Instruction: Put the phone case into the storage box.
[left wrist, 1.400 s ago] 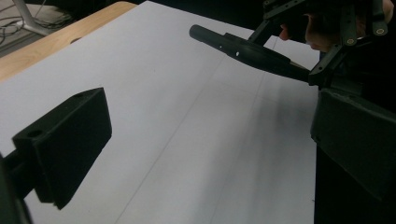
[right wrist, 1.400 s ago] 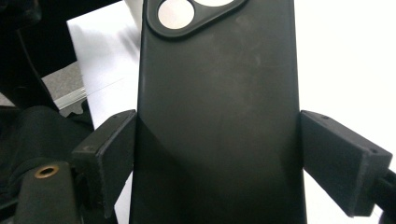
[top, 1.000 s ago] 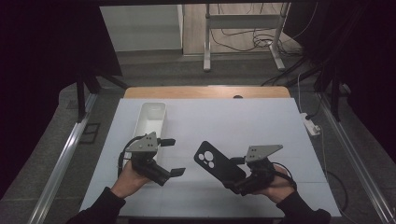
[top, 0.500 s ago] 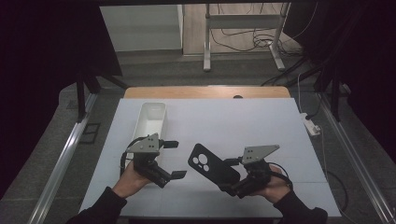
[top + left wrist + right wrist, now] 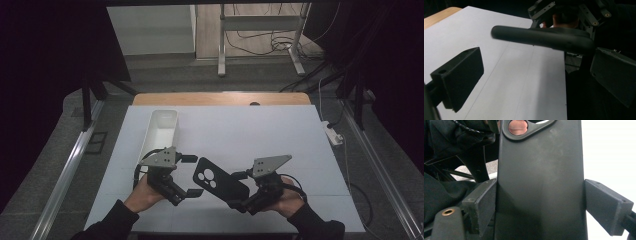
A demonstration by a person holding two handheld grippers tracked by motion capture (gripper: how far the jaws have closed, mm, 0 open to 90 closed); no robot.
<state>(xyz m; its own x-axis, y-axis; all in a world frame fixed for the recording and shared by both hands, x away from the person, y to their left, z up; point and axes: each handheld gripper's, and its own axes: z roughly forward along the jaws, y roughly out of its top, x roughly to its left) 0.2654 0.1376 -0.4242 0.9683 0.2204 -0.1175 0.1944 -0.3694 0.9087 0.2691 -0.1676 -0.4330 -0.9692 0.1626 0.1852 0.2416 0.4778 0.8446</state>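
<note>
**High view: phone case held up between two hands over white table**

Seen from the high view, the right tongs (image 5: 239, 202) clamp a black phone case (image 5: 220, 183) by its lower end, with the case slanting up and left, clear of the table (image 5: 260, 135). The right gripper view shows both pads pressed against the case's long edges (image 5: 540, 182), its camera cut-out at the top. The right hand (image 5: 287, 197) sits low at the near edge, wrist angled inward, dark sleeve entering from below.

The left tongs (image 5: 187, 175) stand open, one jaw either side of the case's upper end without touching it; in the left gripper view the case (image 5: 544, 37) crosses above and between the spread jaws. The left hand (image 5: 145, 192) grips its tool from beneath, pointing right.

A white tray (image 5: 161, 131) lies lengthwise on the table's far left side, well behind the hands. The table is white with a wooden far edge. Beyond are a grey floor, a metal stand, loose cables and dark curtains on both sides.
</note>
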